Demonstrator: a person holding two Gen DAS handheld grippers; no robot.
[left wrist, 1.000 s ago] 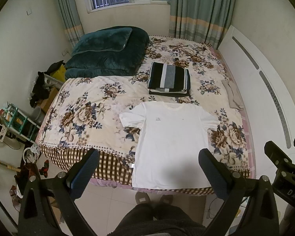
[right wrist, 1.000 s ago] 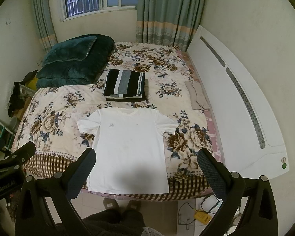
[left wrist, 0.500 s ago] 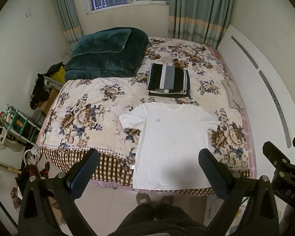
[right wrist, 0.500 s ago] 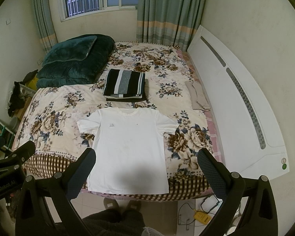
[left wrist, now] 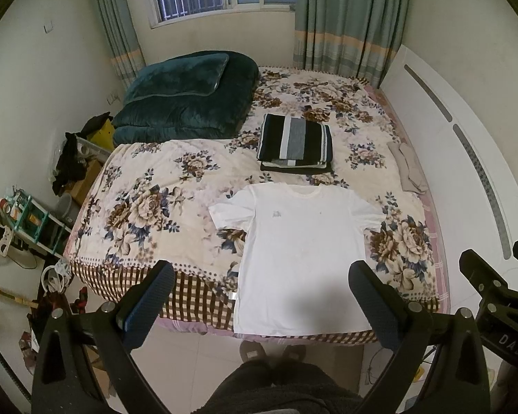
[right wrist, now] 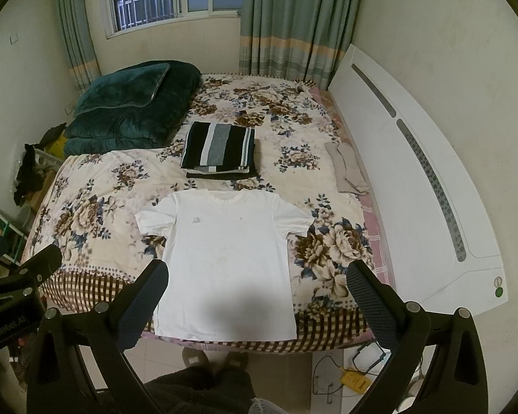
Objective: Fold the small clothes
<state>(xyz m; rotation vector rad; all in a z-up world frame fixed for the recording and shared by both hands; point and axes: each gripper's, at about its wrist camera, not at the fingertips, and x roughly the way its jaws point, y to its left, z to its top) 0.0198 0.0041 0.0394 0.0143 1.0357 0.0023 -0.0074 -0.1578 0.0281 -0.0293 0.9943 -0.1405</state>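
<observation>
While the white T-shirt (left wrist: 304,258) lay spread flat and face up at the near edge of the bed (left wrist: 148,207), its hem hanging just over the checked border, no fold had yet been started. Both tools hung above the floor, well short of the shirt: the left gripper (left wrist: 260,293) and the right gripper (right wrist: 257,288) each stood wide apart, holding nothing. The next move probably called for lowering them to a sleeve or side edge and pinching thin cloth without dragging the bedspread. The shirt looked like soft, limp cotton, short-sleeved and round-necked. Beyond its collar sat a stack of folded striped clothes (left wrist: 295,145), squared and thick, apart from the shirt.
</observation>
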